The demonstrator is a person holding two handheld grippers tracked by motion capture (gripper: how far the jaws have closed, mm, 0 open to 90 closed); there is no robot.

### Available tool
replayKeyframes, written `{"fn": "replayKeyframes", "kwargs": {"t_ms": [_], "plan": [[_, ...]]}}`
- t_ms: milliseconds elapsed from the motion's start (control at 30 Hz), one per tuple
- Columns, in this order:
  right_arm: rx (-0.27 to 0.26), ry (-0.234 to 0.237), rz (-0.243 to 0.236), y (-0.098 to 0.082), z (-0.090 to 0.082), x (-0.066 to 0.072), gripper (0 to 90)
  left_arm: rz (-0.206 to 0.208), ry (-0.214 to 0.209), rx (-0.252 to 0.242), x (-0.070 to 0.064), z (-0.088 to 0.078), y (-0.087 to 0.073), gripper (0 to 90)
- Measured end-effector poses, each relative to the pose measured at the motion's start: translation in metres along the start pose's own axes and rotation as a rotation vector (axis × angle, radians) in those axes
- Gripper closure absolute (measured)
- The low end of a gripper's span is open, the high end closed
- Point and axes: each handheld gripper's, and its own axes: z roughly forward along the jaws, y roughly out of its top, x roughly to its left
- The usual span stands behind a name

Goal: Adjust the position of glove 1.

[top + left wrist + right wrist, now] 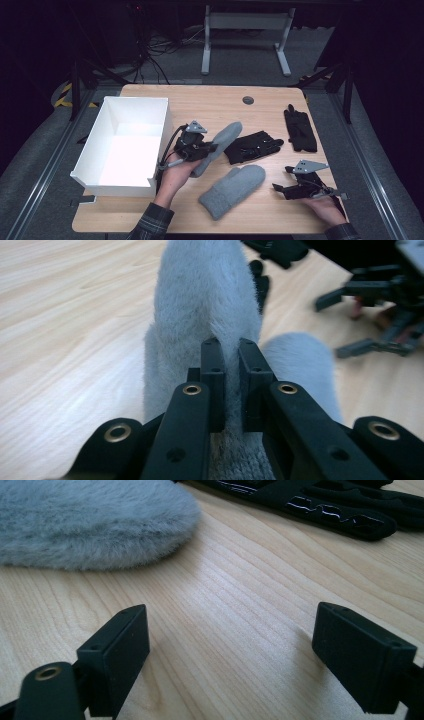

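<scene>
The fuzzy grey fleece mitten [220, 145] hangs at the high view's centre, pinched near its cuff by the left gripper [209, 148], jaws clamped on the fleece, just right of the open white box [95, 150]. To do this well, I'd keep the pinch firm and lift the trailing end clear of the box wall. The right gripper [279, 190] rests with jaws apart at lower right, beside a second grey mitten [232, 191]. Two black gloves [252, 146] lie on the pale wooden desk [210, 102]; the room behind is dark.
</scene>
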Motion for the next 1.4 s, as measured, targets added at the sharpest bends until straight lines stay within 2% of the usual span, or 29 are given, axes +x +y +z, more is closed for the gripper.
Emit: {"fn": "replayKeyframes", "kwargs": {"t_ms": [67, 567, 767, 1000, 1400], "plan": [[0.001, -0.001, -0.002, 0.0, 0.0, 0.0, 15.8, 0.01, -0.026, 0.004, -0.008, -0.001, -0.002, 84.4], [0.0, 0.0, 0.005, 0.0, 0.0, 0.0, 15.8, 0.064, -0.094, 0.058, -0.047, 0.01, -0.022, 84.4], [0.001, -0.001, 0.005, 0.0, 0.0, 0.0, 15.8, 0.09, -0.095, 0.076, -0.054, 0.013, -0.027, 84.4], [0.001, -0.003, 0.003, 0.0, 0.0, 0.0, 15.8, 0.114, -0.119, 0.096, -0.063, 0.018, -0.035, 84.4], [0.003, -0.008, -0.001, 0.0, 0.0, 0.0, 15.8, 0.132, -0.157, 0.138, -0.07, 0.038, -0.045, 84.3]]}}
